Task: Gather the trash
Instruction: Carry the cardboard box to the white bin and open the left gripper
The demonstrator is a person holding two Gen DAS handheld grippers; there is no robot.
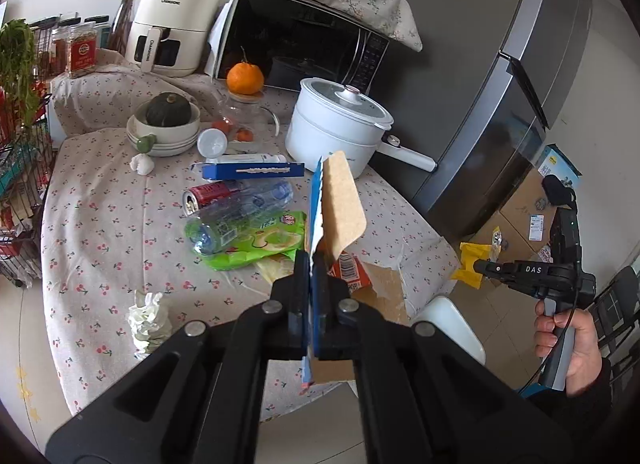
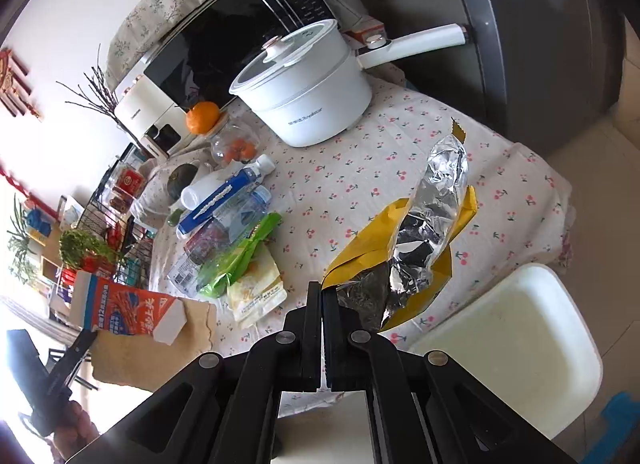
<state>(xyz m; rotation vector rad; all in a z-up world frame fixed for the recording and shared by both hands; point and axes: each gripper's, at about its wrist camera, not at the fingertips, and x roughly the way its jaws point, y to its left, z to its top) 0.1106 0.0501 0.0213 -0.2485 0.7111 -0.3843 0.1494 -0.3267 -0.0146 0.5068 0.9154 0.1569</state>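
Note:
My left gripper (image 1: 311,260) is shut on a flattened blue and orange cardboard box (image 1: 340,200), held edge-on above the table's near edge; the box also shows in the right wrist view (image 2: 128,310). My right gripper (image 2: 321,288) is shut on a yellow foil-lined snack wrapper (image 2: 436,224), held above the table's right side; the wrapper shows small in the left wrist view (image 1: 474,264). On the cherry-print tablecloth (image 1: 104,232) lie a crushed plastic bottle (image 1: 240,212), a red can (image 1: 208,194), a green snack bag (image 1: 256,240), a blue box (image 1: 252,171) and crumpled tissue (image 1: 148,320).
A white pot (image 1: 340,124) with a handle, microwave (image 1: 300,40), air fryer (image 1: 172,24), stacked bowls with a squash (image 1: 164,124), glass jar with an orange (image 1: 244,80) stand at the back. A grey fridge (image 1: 500,84) is right. A white chair (image 2: 512,348) sits by the table.

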